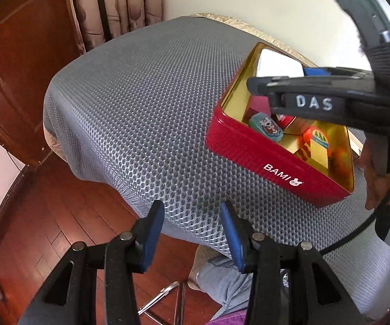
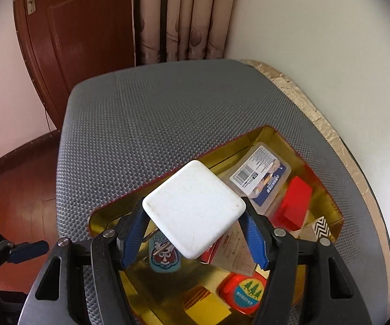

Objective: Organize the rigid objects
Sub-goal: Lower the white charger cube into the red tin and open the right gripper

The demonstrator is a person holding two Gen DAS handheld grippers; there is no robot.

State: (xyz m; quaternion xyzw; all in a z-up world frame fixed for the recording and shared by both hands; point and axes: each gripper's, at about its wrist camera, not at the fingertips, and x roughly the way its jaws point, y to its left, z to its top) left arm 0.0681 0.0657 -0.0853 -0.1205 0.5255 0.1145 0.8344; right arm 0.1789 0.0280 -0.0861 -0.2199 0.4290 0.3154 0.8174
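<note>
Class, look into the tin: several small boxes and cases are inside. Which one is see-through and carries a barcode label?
The clear plastic case lying at the far side of the red tin, beside the red box. It alone is transparent with a barcode label; the others are opaque.

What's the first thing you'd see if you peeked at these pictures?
The white square block, pinched at two corners by the right gripper above the tin. Then the red tin itself, gold inside, sitting on the gray mat and full of little colorful things. The left gripper hangs open near the mat's edge.
</note>
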